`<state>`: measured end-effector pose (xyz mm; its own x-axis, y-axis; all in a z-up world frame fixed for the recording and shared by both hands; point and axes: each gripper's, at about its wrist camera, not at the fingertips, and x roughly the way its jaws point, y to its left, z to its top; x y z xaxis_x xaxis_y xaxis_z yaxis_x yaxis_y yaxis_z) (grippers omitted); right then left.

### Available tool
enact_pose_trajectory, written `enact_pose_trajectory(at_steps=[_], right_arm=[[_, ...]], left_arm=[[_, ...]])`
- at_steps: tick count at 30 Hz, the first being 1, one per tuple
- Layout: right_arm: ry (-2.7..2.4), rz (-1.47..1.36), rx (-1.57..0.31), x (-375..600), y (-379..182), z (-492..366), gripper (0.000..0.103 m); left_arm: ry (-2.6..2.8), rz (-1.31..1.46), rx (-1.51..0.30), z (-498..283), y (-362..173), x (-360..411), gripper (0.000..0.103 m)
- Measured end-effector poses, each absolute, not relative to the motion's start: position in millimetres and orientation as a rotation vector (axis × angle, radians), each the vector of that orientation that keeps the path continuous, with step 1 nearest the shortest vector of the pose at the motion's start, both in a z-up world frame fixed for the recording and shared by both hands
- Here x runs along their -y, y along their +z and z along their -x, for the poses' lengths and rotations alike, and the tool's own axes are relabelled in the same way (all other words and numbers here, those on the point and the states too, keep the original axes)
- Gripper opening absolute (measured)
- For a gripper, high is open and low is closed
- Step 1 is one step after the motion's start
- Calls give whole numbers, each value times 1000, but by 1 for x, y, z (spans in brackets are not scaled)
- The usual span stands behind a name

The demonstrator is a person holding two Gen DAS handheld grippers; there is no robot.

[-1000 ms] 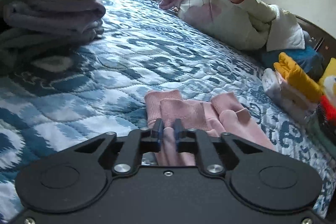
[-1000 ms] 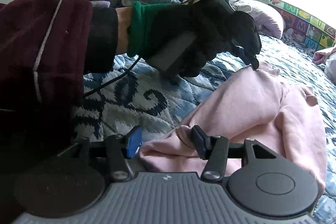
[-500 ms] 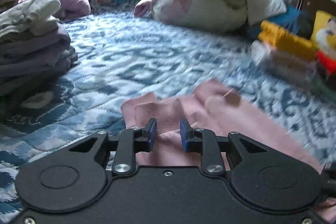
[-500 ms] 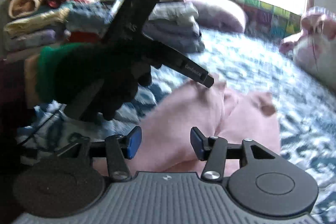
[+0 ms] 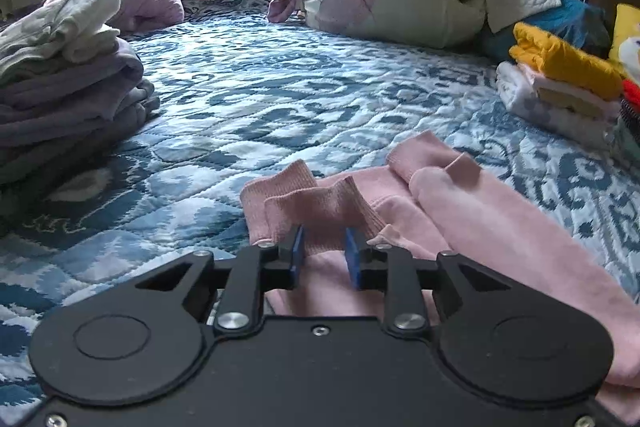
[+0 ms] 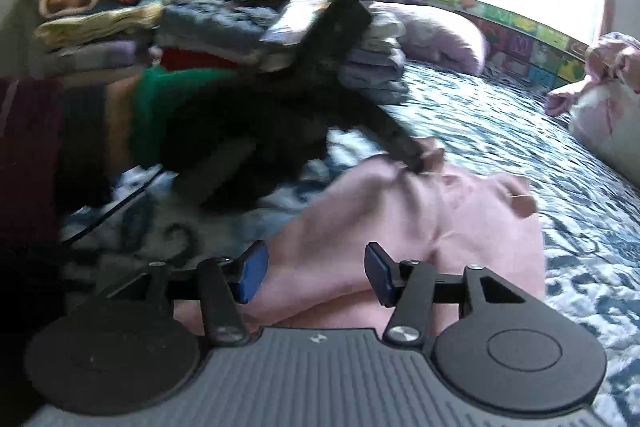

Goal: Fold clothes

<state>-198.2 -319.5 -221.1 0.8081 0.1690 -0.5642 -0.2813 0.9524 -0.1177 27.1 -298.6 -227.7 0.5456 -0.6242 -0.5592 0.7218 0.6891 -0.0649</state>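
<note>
Soft pink knit garment (image 5: 472, 227) under your grippers: left gripper (image 5: 325, 255) narrowly parted over ribbed cuff, right gripper (image 6: 313, 277) closing, half-wide, unpinched

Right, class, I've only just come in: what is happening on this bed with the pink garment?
A person is folding a pink garment on a blue patterned quilt, with a gripper in each hand. The left gripper sits at the ribbed cuffs, jaws slightly apart with fabric between them. The right gripper hangs open over the garment's near edge, holding nothing, its jaws having just narrowed a little. Folded stacks lie alongside.
</note>
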Motion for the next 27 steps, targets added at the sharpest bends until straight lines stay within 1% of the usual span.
enact_pose_trajectory(at_steps=[1, 3, 6, 14, 15, 19, 20, 21, 22, 23, 24, 27], right_arm=[[252, 215, -592, 313, -226, 202, 47], [229, 221, -598, 309, -233, 205, 47], [220, 191, -630, 311, -226, 206, 47], [232, 255, -564, 287, -212, 240, 44], [219, 264, -569, 281, -212, 240, 43], [157, 303, -589, 257, -214, 232, 42], [147, 313, -602, 253, -216, 230, 41], [141, 320, -616, 250, -218, 230, 35], [136, 327, -630, 247, -220, 229, 25], [130, 324, -638, 247, -221, 230, 19], [125, 317, -643, 247, -221, 232, 10], [108, 290, -657, 252, -221, 238, 7]], left_arm=[[-798, -183, -590, -27, -228, 300, 24], [-788, -186, -594, -28, -230, 301, 24], [-781, -187, -593, -28, -231, 303, 24], [-768, -185, -591, -25, -230, 304, 24], [-769, -183, -592, -26, -230, 303, 24], [-772, -174, -596, -27, -230, 302, 24], [-772, -173, -597, -27, -230, 302, 24], [-773, -170, -599, -27, -230, 302, 24], [-775, -166, -600, -27, -230, 302, 24], [-777, -162, -601, -27, -230, 301, 24], [-779, -160, -603, -28, -230, 301, 24], [-782, -154, -608, -29, -230, 301, 24]])
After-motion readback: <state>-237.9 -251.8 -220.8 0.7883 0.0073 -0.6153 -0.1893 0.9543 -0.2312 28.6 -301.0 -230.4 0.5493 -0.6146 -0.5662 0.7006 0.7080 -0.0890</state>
